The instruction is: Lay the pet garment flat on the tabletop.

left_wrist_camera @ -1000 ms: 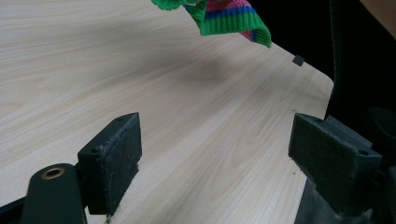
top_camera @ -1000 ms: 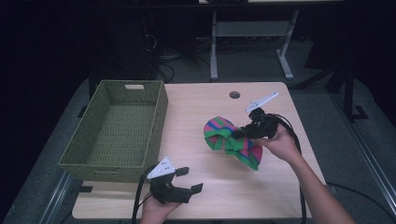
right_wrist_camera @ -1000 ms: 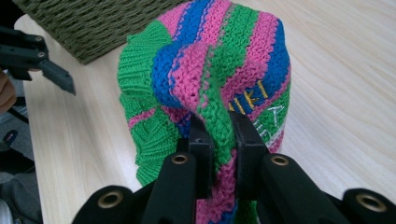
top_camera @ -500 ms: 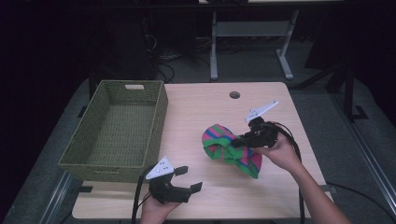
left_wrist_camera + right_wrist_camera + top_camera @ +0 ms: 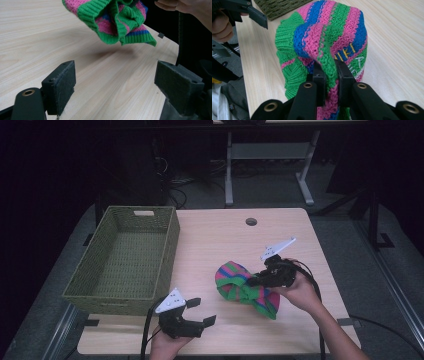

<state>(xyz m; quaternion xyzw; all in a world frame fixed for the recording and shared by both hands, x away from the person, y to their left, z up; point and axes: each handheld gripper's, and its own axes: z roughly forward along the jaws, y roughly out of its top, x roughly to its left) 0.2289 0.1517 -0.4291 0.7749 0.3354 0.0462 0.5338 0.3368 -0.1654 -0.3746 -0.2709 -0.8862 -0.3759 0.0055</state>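
**Knitted garment carried toward the waiting gripper and the basket**

Since the earlier high view, the right gripper [image 5: 259,281] has shifted with its load away from the table's right edge and slightly nearer the person, while the left gripper [image 5: 201,312] has kept its station.

The knitted garment [image 5: 243,288], striped pink, green and blue, hangs bunched from the right gripper. In the right gripper view, the jaws stand nearly together with a thick fold of the knitted garment [image 5: 329,45] pinched between the pads, and the cloth balloons forward of the jaws. Most of the fabric droops below and ahead of the grip. The left gripper view shows its lower edge apparently clear of the table [image 5: 37,37], with a shadow beneath; this suggests a carry rather than a drag, though contact farther along cannot be ruled out.

The left gripper [image 5: 115,82] rests low near the table's front edge, jaws wide apart and nothing between the pads [image 5: 63,85]. The garment [image 5: 112,22] hangs ahead of and above those jaws, well apart from them. In the inspector's judgement, this open, level posture is readiness to take a second hold.

Beyond the left gripper, farther from the person, stands the green woven basket [image 5: 170,237], with nothing visible inside. It is the likely destination.
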